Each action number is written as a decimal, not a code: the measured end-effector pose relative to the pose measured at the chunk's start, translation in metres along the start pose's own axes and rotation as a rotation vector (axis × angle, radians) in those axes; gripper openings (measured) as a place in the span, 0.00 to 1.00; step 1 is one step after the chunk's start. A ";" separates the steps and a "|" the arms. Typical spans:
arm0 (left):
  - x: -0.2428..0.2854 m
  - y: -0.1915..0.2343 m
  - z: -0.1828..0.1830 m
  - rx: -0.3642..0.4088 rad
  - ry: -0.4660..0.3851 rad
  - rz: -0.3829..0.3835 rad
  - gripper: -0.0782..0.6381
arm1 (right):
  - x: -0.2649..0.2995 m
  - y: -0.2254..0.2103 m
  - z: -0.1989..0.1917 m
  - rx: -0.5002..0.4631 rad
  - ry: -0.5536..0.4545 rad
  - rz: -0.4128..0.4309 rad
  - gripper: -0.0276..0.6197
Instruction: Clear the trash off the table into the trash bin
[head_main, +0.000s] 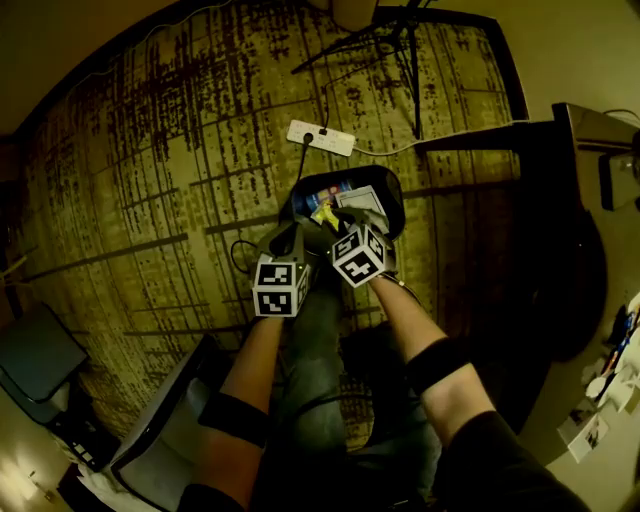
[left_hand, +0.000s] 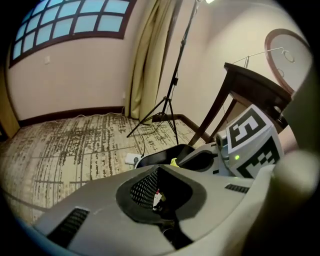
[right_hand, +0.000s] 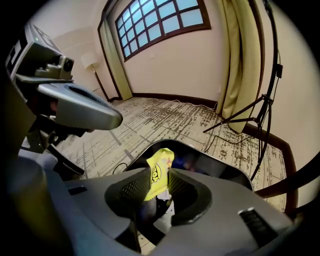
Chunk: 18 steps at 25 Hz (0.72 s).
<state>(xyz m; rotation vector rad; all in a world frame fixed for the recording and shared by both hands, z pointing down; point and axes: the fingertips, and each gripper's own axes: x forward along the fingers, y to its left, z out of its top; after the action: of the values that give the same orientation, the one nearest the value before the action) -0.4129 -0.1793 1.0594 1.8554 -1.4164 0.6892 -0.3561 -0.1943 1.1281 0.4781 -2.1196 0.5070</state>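
A: Trash bin (head_main: 396, 196), where do we log it?

B: On the patterned carpet (head_main: 150, 180), in the middle of the head view. A white power strip (head_main: 321, 137) lies just on its far side, and the legs of a light stand (head_main: 385, 45) are farther off. The dark wooden tabletop (head_main: 560, 160) is to its right.

A: Contents?

B: We see a white sheet (head_main: 362, 198) and something blue (head_main: 335, 187) inside. We cannot make out more.

A: Left gripper (left_hand: 160, 170)?

B: Its jaws are pressed together. In its own view a small white-and-red scrap (left_hand: 157, 196) shows low in the gap behind the tips. We cannot tell whether it is pinched or just lies beyond. In the head view the gripper hangs at the bin's near left edge.

A: Right gripper (right_hand: 159, 184)?

B: It is pinching a yellow wrapper (right_hand: 159, 167). The wrapper stands upright between the two pads, its top poking above them and its lower corner hanging below. The bin's open mouth is directly beyond it.

A: How do the two grippers sit relative to each other?

B: Side by side, their marker cubes nearly touching. Both are angled downward over the near rim of the bin.
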 end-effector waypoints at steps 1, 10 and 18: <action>0.004 0.003 -0.003 -0.001 0.001 0.003 0.11 | 0.009 -0.001 -0.005 -0.008 0.017 0.003 0.28; 0.008 0.011 -0.015 -0.008 0.024 0.023 0.11 | 0.024 -0.007 -0.015 -0.012 0.058 0.012 0.51; -0.030 -0.021 0.021 0.004 0.022 0.011 0.11 | -0.049 -0.004 0.015 0.031 -0.013 0.007 0.42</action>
<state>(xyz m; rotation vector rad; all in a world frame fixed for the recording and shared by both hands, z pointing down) -0.4008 -0.1751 1.0194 1.8393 -1.4132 0.7166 -0.3380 -0.1984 1.0800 0.4932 -2.1291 0.5431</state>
